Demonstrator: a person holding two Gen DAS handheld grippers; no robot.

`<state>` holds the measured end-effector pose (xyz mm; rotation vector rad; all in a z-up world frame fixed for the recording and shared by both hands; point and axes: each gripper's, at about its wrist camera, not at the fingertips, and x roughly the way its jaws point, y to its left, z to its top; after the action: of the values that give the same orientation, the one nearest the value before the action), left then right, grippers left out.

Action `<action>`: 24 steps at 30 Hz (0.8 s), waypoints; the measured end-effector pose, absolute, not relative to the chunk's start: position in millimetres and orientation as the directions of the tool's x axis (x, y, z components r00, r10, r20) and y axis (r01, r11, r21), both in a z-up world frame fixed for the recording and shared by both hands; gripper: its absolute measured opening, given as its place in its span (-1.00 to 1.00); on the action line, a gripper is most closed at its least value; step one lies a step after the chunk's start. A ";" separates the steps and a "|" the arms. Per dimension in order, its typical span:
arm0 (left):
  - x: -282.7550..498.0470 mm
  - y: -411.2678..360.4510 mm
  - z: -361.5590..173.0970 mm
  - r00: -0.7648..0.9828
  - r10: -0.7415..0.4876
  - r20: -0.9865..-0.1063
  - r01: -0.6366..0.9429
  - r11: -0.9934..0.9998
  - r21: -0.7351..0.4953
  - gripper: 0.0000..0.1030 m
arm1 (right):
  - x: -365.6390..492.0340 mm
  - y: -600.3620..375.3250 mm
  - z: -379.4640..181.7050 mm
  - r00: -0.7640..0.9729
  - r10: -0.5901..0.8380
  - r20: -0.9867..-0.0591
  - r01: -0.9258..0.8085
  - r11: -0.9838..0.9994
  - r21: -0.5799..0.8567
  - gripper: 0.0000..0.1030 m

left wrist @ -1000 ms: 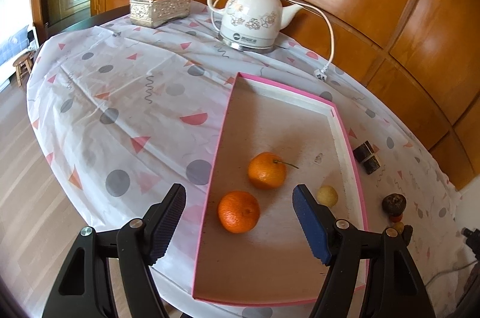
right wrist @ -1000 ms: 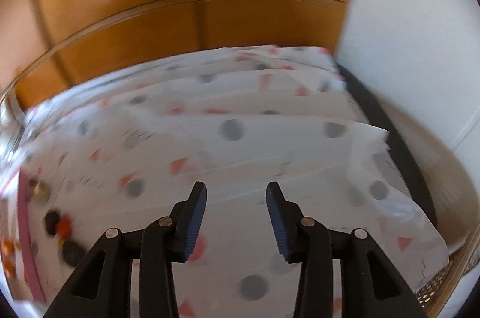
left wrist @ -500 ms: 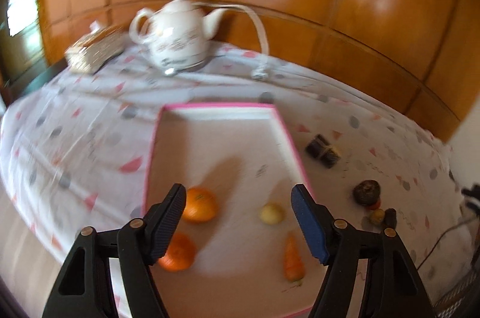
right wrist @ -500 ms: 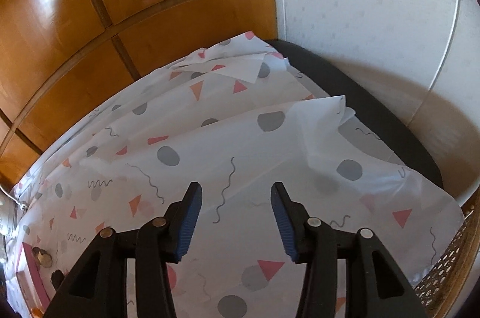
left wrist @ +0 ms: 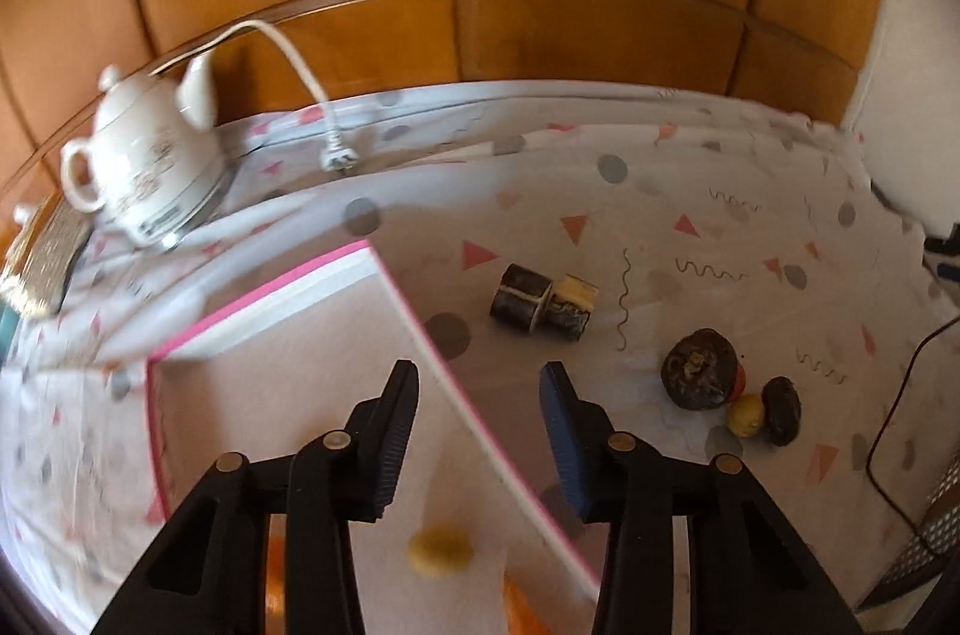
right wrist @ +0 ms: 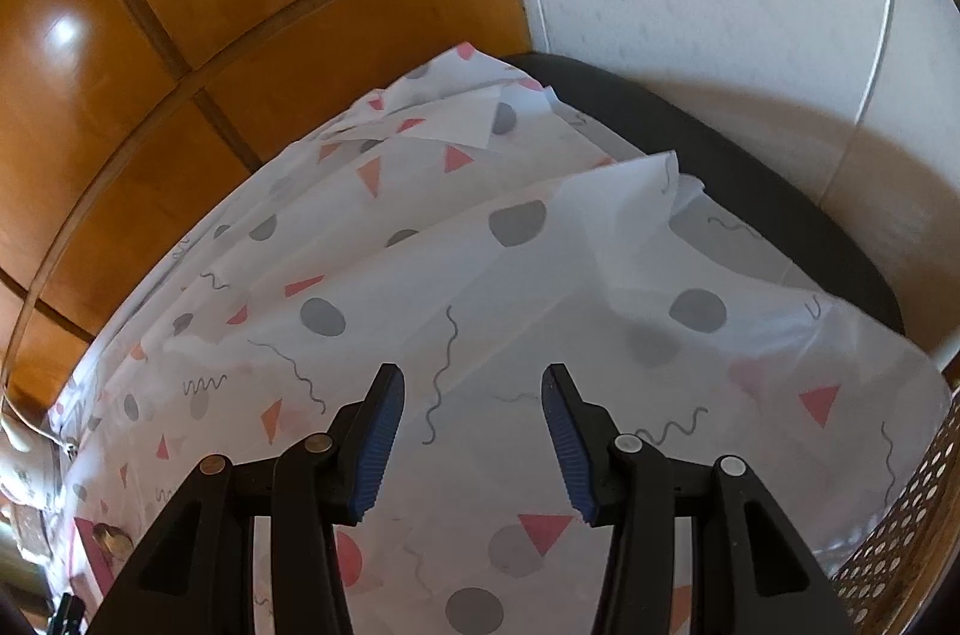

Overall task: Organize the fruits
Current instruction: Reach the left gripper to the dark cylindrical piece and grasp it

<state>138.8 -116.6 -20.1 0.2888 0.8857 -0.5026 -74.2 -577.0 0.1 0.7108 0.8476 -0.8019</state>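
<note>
Wood panelling runs behind a table with a dotted tablecloth (left wrist: 600, 191). Left gripper (left wrist: 480, 431) hangs over the right rim of the pink-edged tray (left wrist: 288, 383), its jaws just been closing, nothing between them. Inside the tray sits a small yellow fruit (left wrist: 440, 556); dark fruits (left wrist: 699, 376) lie outside on the cloth to the right. Right gripper (right wrist: 471, 440) hovers over bare cloth, jaws apart and empty.

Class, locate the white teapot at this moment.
In the left wrist view, the white teapot stands upper left on the patterned tablecloth, beyond the pink-rimmed tray.
</note>
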 end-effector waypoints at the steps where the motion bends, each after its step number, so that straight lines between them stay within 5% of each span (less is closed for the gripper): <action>1: 144.4 -124.1 -24.1 0.521 -0.297 -0.800 0.551 0.833 0.049 -0.16 | -73.3 -576.9 -1.0 0.424 -0.313 -0.850 0.830 0.510 0.226 -0.06; 16: 210.2 -165.1 -70.9 0.375 -0.283 -0.883 0.683 0.728 0.057 -0.08 | -61.4 -571.3 -7.9 0.419 -0.282 -0.863 0.804 0.558 0.208 -0.06; 18: 213.1 -165.0 -72.6 0.348 -0.301 -0.888 0.684 0.729 0.021 -0.46 | -60.3 -570.6 -8.5 0.417 -0.278 -0.865 0.802 0.561 0.206 -0.06; 24: 199.4 -161.6 -61.5 0.356 -0.339 -0.871 0.675 0.738 -0.011 -0.47 | -57.9 -569.7 -9.9 0.411 -0.275 -0.869 0.799 0.568 0.198 -0.06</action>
<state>199.4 -161.6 -61.5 0.3814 1.0107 -0.6749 -57.9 -569.7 -9.9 0.6745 0.9067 -0.7441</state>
